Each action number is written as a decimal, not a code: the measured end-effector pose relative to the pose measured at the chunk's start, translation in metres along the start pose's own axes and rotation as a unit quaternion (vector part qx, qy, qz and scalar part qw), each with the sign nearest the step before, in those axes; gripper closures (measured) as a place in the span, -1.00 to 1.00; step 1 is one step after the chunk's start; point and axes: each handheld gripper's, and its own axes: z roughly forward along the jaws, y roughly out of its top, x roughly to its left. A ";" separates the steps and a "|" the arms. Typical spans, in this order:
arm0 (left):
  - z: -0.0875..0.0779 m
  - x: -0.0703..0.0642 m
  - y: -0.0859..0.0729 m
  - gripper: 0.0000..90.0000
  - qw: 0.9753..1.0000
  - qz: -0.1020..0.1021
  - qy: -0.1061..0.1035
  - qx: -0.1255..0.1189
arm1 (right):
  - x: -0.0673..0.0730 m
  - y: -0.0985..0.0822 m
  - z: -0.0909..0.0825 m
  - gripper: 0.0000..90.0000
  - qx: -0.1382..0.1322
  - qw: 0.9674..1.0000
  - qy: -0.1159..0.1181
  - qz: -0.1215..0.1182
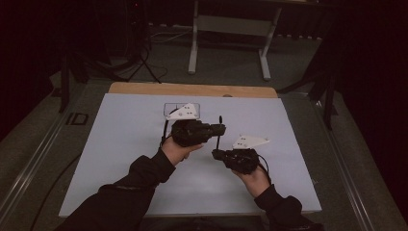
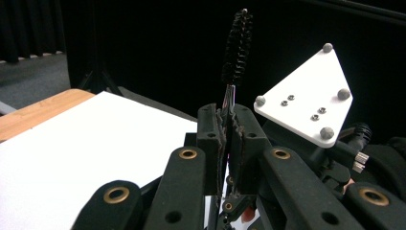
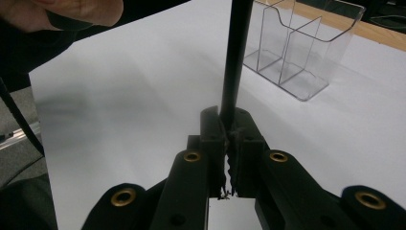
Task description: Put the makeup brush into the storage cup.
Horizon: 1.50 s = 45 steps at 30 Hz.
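Jaws of the left gripper (image 2: 229, 125) are clamping a thin brush wand (image 2: 236, 48) just below its bristles, while the right gripper (image 3: 229, 132) is clenching the wand's black handle (image 3: 236, 52). Both are holding it above the desk (image 1: 125, 144), likely steadying it for transfer toward the clear organizer (image 3: 299, 52).

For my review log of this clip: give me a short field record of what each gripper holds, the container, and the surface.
left gripper: shut on the thin brush, bristle end up
right gripper: shut on the brush's black handle
hand-over: both grippers clamp the same brush, above the table
clear organizer: compartments, empty as far as visible, standing apart from the brush
surface: white sheet on a wooden table
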 end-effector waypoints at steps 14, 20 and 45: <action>-0.001 -0.002 0.002 0.90 1.000 0.027 0.013 -0.002 | 0.000 0.000 -0.001 0.71 -0.006 1.000 0.003 0.003; -0.009 0.000 0.005 0.91 1.000 0.023 0.016 -0.012 | 0.000 0.002 -0.005 0.27 -0.020 1.000 0.008 0.005; -0.071 0.008 0.037 0.91 0.995 0.043 0.083 -0.044 | 0.005 -0.004 -0.037 -0.75 -0.057 0.998 0.022 -0.013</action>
